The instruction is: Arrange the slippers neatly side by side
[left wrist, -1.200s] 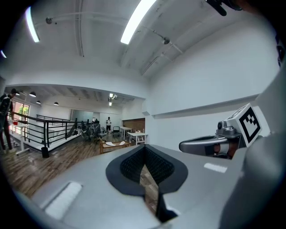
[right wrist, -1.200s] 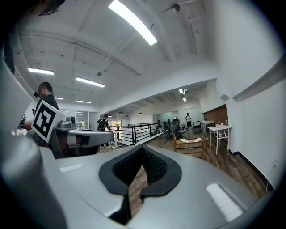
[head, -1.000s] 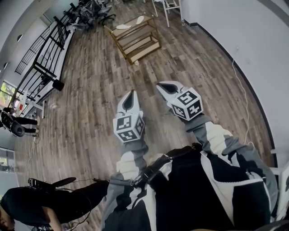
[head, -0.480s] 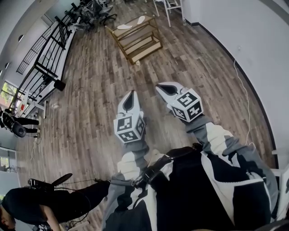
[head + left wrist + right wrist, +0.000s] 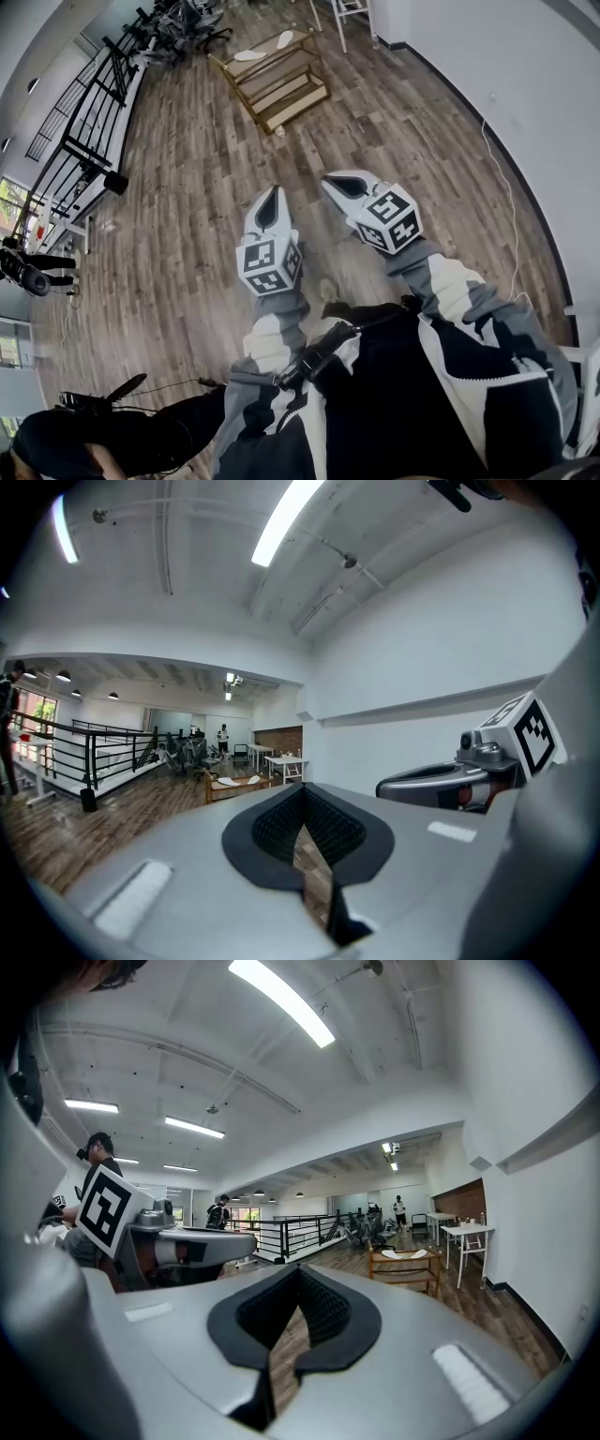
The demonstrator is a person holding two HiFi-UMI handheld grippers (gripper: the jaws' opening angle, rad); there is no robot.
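Nothing is judged done: slippers (image 5: pixel 253 54) are left on the far rack (image 5: pixel 292 101); left gripper (image 5: pixel 272 195) and right gripper (image 5: pixel 333 180) are closed, empty.

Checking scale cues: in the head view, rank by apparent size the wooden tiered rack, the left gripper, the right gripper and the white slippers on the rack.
1. Light wooden tiered rack, narrowly.
2. Left gripper and right gripper: alike, and nearness to the camera inflates them.
3. White slippers.
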